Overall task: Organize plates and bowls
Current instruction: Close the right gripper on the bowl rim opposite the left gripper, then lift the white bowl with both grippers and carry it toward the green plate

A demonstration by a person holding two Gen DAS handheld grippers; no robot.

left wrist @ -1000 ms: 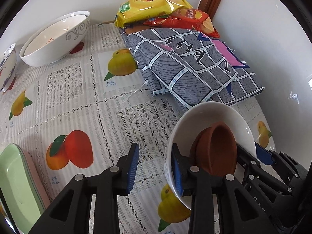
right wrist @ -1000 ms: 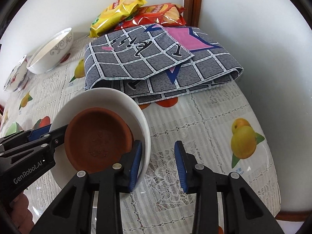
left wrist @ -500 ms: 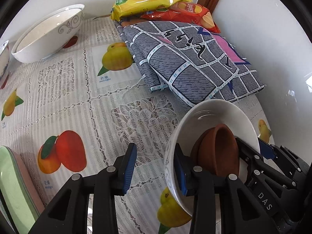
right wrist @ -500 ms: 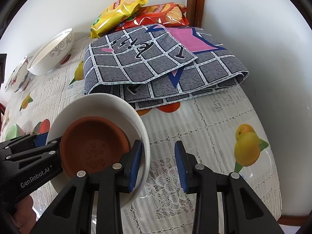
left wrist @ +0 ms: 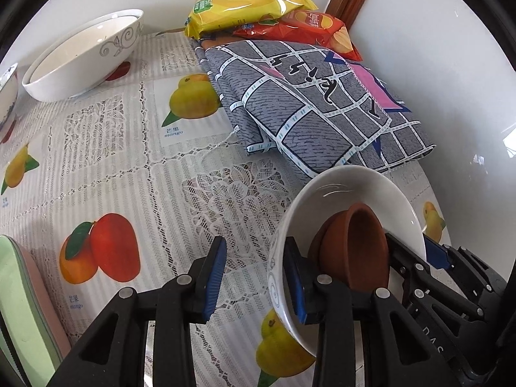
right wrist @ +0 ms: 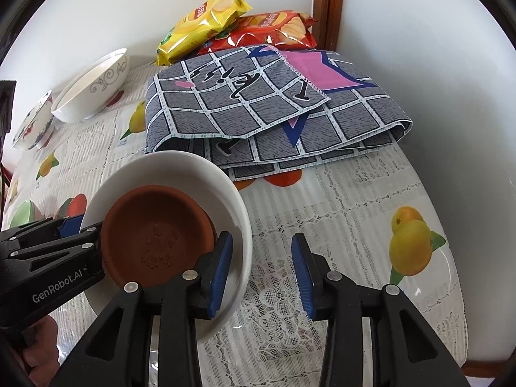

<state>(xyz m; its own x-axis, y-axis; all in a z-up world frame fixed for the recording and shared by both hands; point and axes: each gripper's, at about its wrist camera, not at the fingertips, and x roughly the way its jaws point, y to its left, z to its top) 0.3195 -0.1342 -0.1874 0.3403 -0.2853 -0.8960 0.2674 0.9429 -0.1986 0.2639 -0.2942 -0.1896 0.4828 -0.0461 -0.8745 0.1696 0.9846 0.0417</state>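
Observation:
A white bowl (left wrist: 348, 193) (right wrist: 180, 171) holds a small brown clay bowl (left wrist: 358, 245) (right wrist: 154, 225) and is tilted above the tablecloth. My left gripper (left wrist: 254, 274) is open; its right finger is inside the bowl's near rim and its left finger outside. My right gripper (right wrist: 261, 267) is open; its left finger is inside the opposite rim and its right finger outside. A large white patterned bowl (left wrist: 80, 54) (right wrist: 93, 87) stands at the far left. A smaller painted bowl (right wrist: 34, 125) stands beside it.
A folded grey checked cloth (left wrist: 309, 103) (right wrist: 264, 109) lies behind the white bowl, with yellow (left wrist: 248, 0) and red (left wrist: 309, 29) chip bags beyond it by the wall. Green and pink plates (left wrist: 22, 309) are stacked at the near left. White walls close the back and right.
The white bowl with the clay bowl has shifted slightly and tilted more between the two grippers. The left wrist view has moved a little nearer the cloth. Both grippers stay open.

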